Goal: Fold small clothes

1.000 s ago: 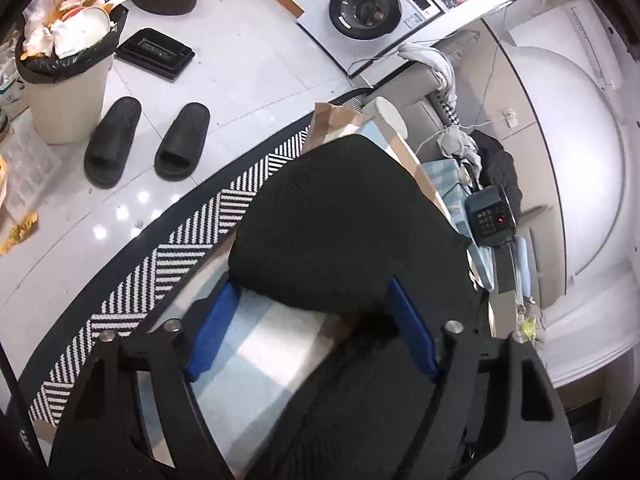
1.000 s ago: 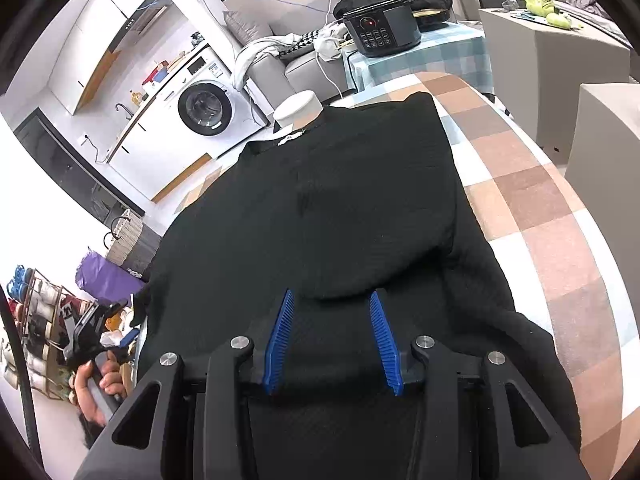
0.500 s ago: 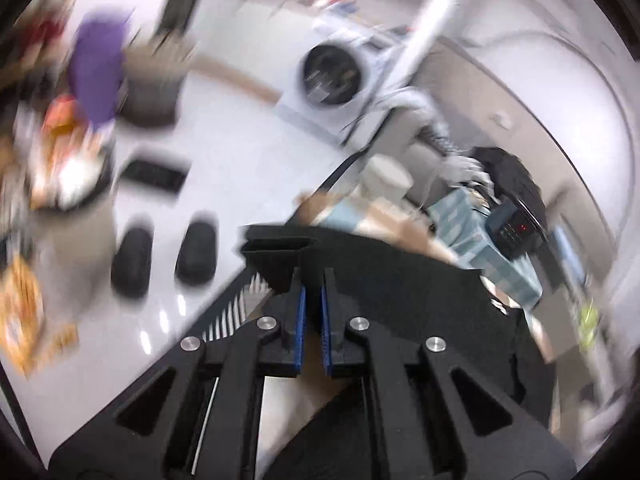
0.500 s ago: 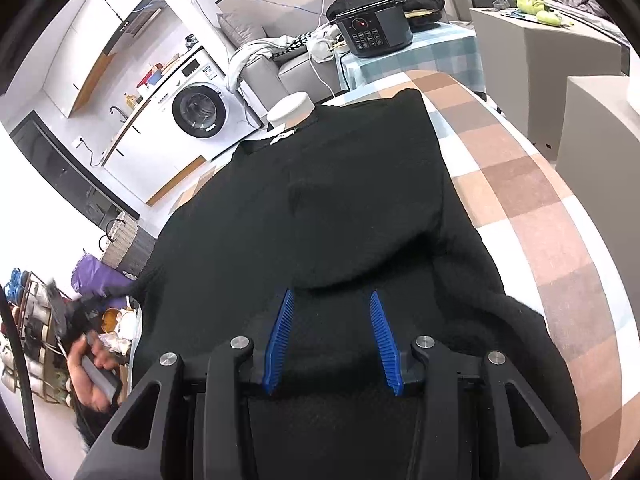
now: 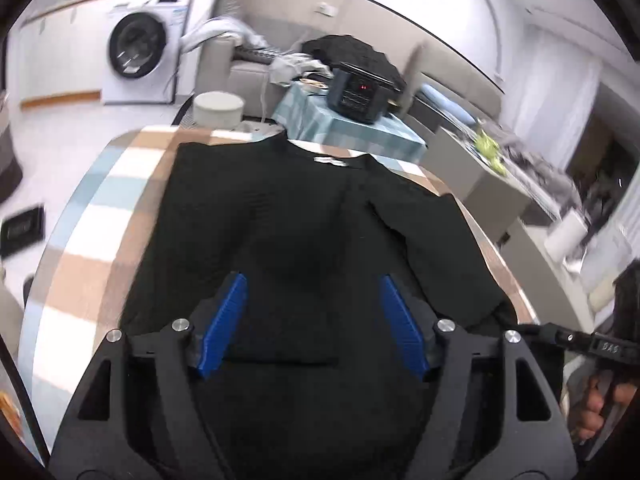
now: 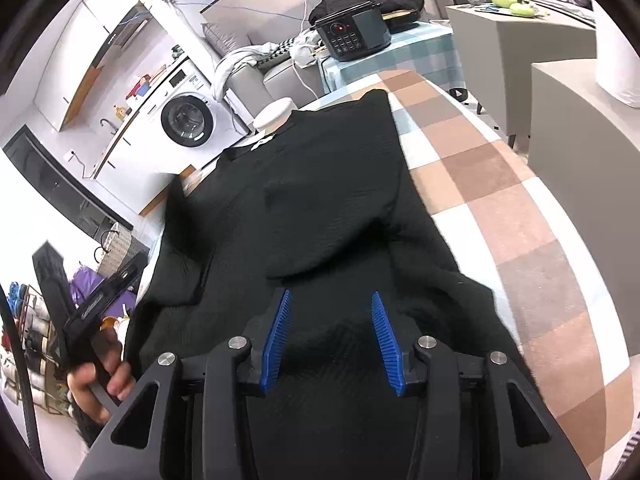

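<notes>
A black shirt (image 5: 280,216) is lying flat on the checked counter (image 5: 80,240). The left tool (image 5: 312,320) and right tool (image 6: 330,336) are hovering over its near hem, fingers spread apart, gripping nothing.

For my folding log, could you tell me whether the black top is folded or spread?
Partly folded: the black top lies on the checked cloth with both sleeves laid inward.

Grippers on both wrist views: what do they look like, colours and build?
Both match. The left gripper and right gripper have matte black angular linkage frames with cut-outs and silver round bolt heads at the pivots. Each carries two blue ribbed finger pads. No cables visible. Bare-skinned hands grip black handles at the frame edges.
</notes>
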A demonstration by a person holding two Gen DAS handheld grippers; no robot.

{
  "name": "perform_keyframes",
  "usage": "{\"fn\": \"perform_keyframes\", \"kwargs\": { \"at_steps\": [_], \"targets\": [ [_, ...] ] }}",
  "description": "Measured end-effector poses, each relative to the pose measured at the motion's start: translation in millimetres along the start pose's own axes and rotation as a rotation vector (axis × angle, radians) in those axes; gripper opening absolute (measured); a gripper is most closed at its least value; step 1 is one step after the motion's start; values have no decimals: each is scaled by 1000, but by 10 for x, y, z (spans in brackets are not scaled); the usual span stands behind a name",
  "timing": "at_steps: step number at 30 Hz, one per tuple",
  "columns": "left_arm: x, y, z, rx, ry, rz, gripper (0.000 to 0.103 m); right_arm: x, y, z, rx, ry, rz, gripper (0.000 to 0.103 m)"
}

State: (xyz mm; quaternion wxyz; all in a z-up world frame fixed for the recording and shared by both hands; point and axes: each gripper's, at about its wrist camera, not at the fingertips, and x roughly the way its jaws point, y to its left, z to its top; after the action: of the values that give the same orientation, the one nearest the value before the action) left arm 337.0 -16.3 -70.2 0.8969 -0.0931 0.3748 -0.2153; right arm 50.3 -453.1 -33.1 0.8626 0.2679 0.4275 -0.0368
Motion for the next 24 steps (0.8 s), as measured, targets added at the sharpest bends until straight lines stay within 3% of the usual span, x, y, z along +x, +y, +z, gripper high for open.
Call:
{"fn": "perform_keyframes", "kwargs": {
  "at_steps": [7,11,15,21,24],
  "targets": [
    [-96,446,-112,-69,6,126,68,42,-70,39,13,4,5,44],
    [-271,700,-334,-87,9,166,68,32,-139,26,36,18,-10,47],
    [-597,699,-541,-41,3,273,73,-35,-216,27,52,12,-39,52],
    [-1095,662,-804,-10,-17,316,102,-271,-225,-2,-22,-16,-54,77],
    [-1353,689,-941,-21,-43,332,102,-445,-241,-65,-75,-33,-59,91]
  ]
}}
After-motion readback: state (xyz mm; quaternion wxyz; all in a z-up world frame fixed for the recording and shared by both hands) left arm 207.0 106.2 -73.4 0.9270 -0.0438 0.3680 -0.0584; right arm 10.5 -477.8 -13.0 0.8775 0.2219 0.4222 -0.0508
